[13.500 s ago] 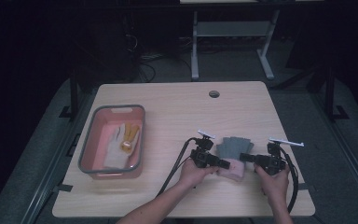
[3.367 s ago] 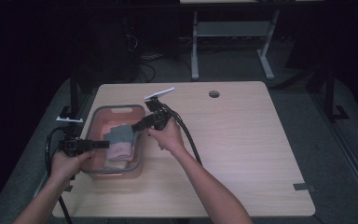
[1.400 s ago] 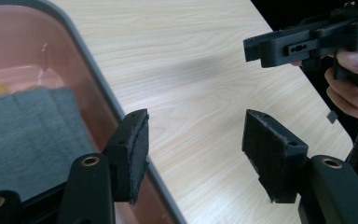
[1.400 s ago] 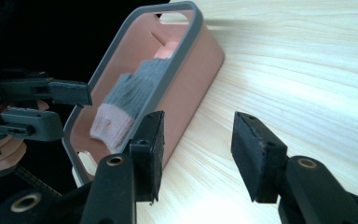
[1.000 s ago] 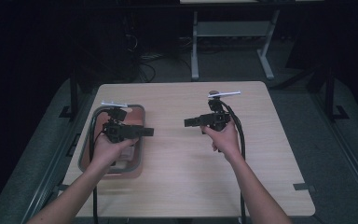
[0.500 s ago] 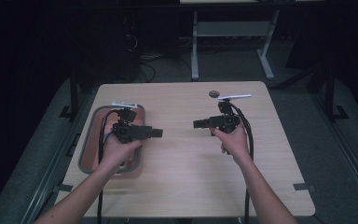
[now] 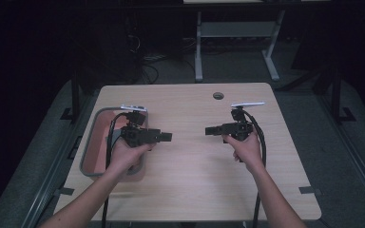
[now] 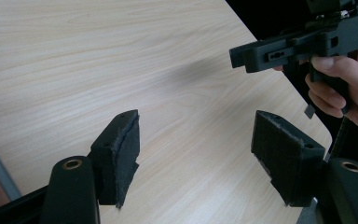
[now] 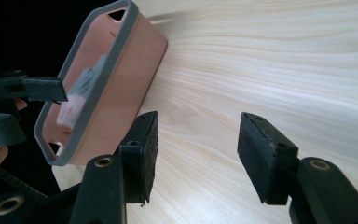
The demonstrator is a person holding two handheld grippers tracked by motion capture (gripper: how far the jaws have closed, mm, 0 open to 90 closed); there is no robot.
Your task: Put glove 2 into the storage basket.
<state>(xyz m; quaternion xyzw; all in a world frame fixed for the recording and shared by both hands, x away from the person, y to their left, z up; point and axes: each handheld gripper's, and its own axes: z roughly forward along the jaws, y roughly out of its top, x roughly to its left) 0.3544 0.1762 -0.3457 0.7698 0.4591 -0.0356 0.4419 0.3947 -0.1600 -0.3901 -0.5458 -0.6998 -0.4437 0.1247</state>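
Both hands have drifted a little nearer the person's side of the table since a second ago, and both sets of jaws have just been opening, with nothing between them. The pink bin with the grey rim (image 7: pixel 91 151) sits by the table's left edge, about midway along it; in the right gripper view a pale folded cloth (image 9: pixel 77 95) lies inside it against the wall, which suggests the putting-away is done and the bin is left where it stood. Over the bin's inner side hangs the left gripper (image 7: pixel 167 137), held level and pointing toward the table's middle, its pads (image 8: pixel 121 149) standing well apart above bare wood. Facing it from the right half of the table is the right gripper (image 7: pixel 209 130), also level, its pads (image 9: pixel 144 149) spread with only the tabletop showing between them. I judge the two are held up off the wood and pointed at each other because the hands are coming away empty, parked over the clear middle of the wooden table (image 7: pixel 195 180) rather than reaching for anything.
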